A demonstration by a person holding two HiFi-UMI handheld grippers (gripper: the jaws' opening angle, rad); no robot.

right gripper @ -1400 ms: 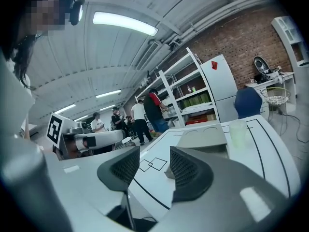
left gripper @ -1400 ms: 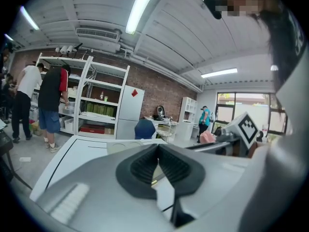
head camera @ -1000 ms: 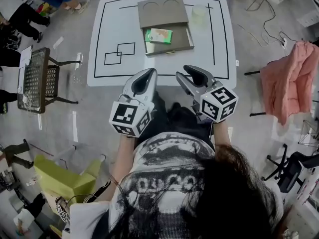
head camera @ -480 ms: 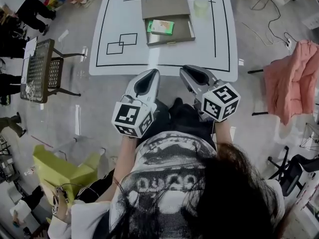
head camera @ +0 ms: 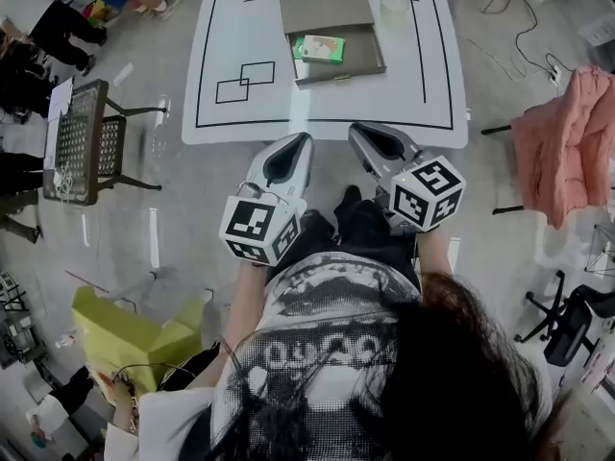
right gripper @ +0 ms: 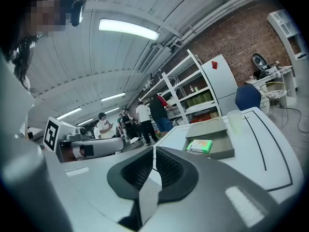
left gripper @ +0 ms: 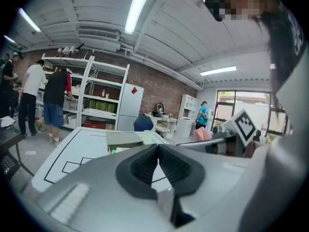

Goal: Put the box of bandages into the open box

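**Head view:** the bandage box (head camera: 319, 48) lies flat in the tray of the open box (head camera: 363, 63), at the far centre of the bench (head camera: 240, 113). The lid panel is folded out on the far side. My read is that the placing step is done and nothing is left to carry. My left tool (head camera: 295, 140) and right tool (head camera: 365, 129) hang side by side off the bench's near edge, well apart from the box, and both are empty. A cup (head camera: 394, 10) stands just beside the open box's far right corner. It is the only thing near the box, and the bare bench between me and the box has nothing on it. Off the bench there is a wire stool (head camera: 82, 142) on the left and a pink cloth (head camera: 567, 133) on the right. Neither is in my path.

**Left gripper view:** the left tool's jaws are together with nothing between them. The open box (left gripper: 126, 140) shows just over the tool's top, with only a green sliver of the bandage box visible. Shelving (left gripper: 96, 95) and people (left gripper: 53, 98) are beyond the bench's far left.

**Right gripper view:** the right tool's jaws have just been closing. The pads now meet with nothing between them. The bandage box (right gripper: 199, 145) sits inside the tray, label up, with the cup (right gripper: 235, 121) beyond it.

**Next move, as I judge it:** no regrasp is needed. I just keep both tools off the bench so the box isn't nudged. Any further reach on the right should steer clear of the cup.
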